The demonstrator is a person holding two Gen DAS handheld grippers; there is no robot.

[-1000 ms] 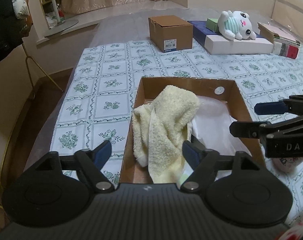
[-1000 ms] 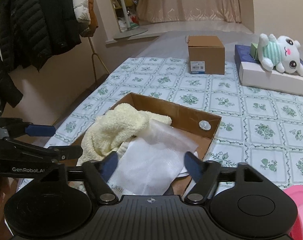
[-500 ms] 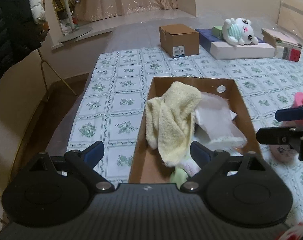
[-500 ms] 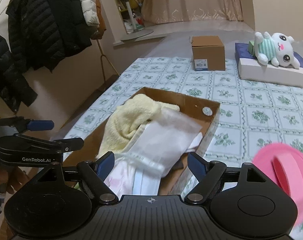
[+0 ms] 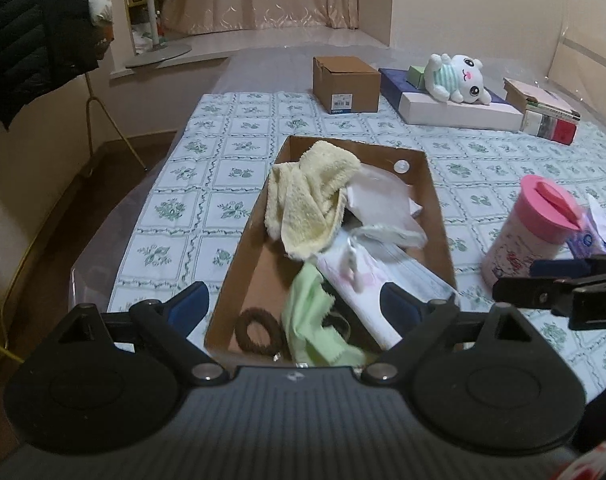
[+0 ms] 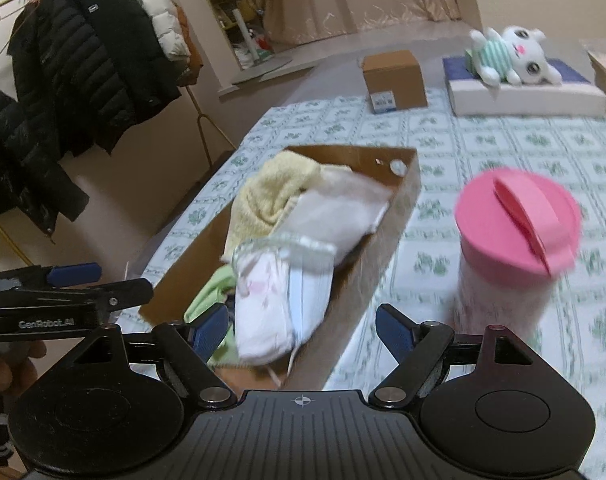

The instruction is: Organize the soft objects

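1. Both tongs are spread wide with nothing pinched. The left gripper (image 5: 295,304) has its blue pads hanging over the near end of the cardboard tray (image 5: 435,200), and its jaws have just been opening, with no item gripped between them.
2. The right gripper (image 6: 301,326) is the same deal: wide apart, left pad over the tray's near end, right pad out over the tablecloth (image 6: 483,136) just short of the pink-lidded canister (image 6: 515,236).
3. The soft stuff is all in the tray, straight ahead of both tongs. A fluffy yellow towel (image 5: 311,196) is piled toward the far left of it, partly draped over a clear plastic bag with something white in it (image 5: 379,204).
4. Closer in, right by the left gripper's right pad, there's a white packet with a faint pink print (image 5: 363,280), and a pale green cloth (image 5: 315,320) sits between the left gripper's pads, low in view.
5. A brown ring-shaped thing, maybe a hair tie, (image 5: 259,332) lies on the tray floor just left of the green cloth.
6. From the left wrist view the right gripper's fingers poke in from the right edge, just this side of the canister. A crinkly blue and white packet (image 5: 595,232) is beside that canister.
7. Way beyond the tray: a closed brown box (image 5: 345,84), a white plush toy (image 5: 459,80) lying on a flat white box (image 5: 459,112), and some stacked books (image 5: 547,116) further right.
8. Left of everything, dark puffer jackets (image 6: 83,64) hang on a rack.
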